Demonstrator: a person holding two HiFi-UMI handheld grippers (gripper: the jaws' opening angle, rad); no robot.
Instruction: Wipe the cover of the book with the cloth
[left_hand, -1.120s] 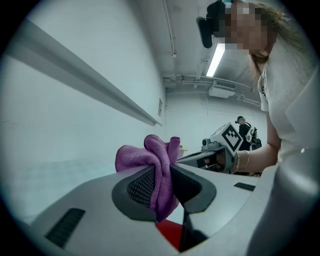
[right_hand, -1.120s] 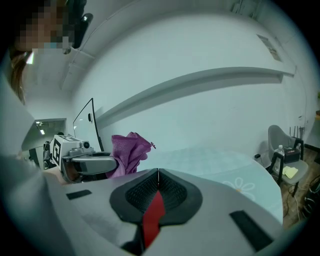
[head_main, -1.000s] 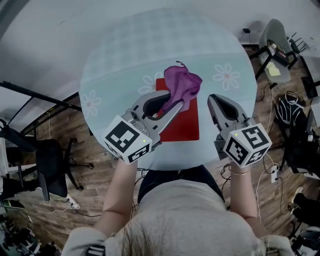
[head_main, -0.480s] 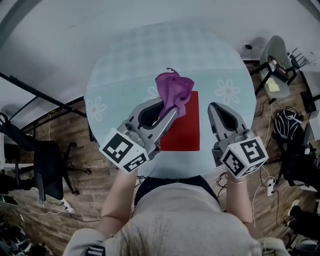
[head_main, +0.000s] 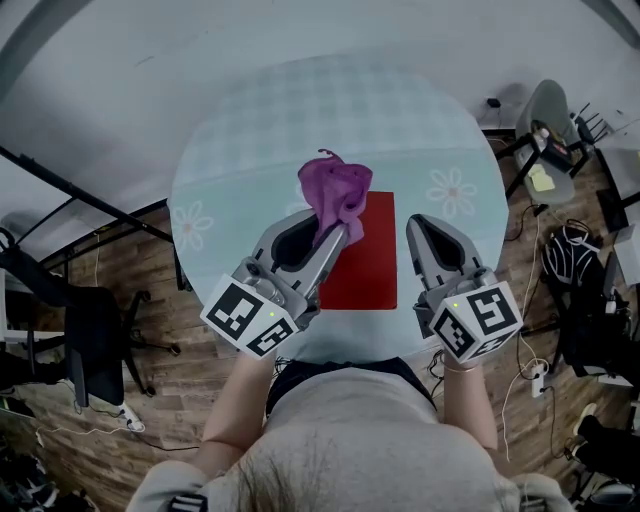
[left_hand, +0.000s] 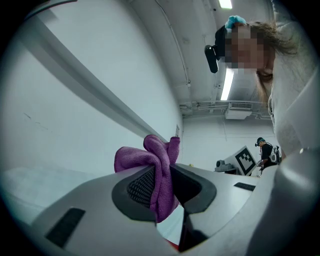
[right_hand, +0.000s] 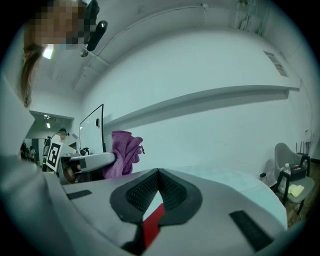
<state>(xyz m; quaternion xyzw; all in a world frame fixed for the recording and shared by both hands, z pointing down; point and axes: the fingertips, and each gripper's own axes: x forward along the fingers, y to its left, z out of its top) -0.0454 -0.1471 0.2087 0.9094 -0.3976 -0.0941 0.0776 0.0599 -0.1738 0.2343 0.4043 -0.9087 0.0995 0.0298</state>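
A red book (head_main: 362, 252) lies flat on the round pale table (head_main: 400, 110), in front of me. My left gripper (head_main: 335, 232) is shut on a bunched purple cloth (head_main: 333, 192), held above the book's upper left corner. In the left gripper view the cloth (left_hand: 155, 172) is pinched between the jaws and bulges out past them. My right gripper (head_main: 414, 222) hovers at the book's right edge, its jaws shut and empty. In the right gripper view a strip of the red book (right_hand: 151, 225) shows under the jaws, with the cloth (right_hand: 122, 152) at the left.
The table carries a light cover with white flower prints (head_main: 450, 190). Around it stand a black chair (head_main: 95, 335) at left and a grey chair (head_main: 550, 115) at upper right, on a wooden floor with cables. Another person (left_hand: 265, 150) stands far off.
The left gripper and the cloth have drifted left and slightly up, from over the book's top middle to its upper left corner. The right gripper stayed beside the book.
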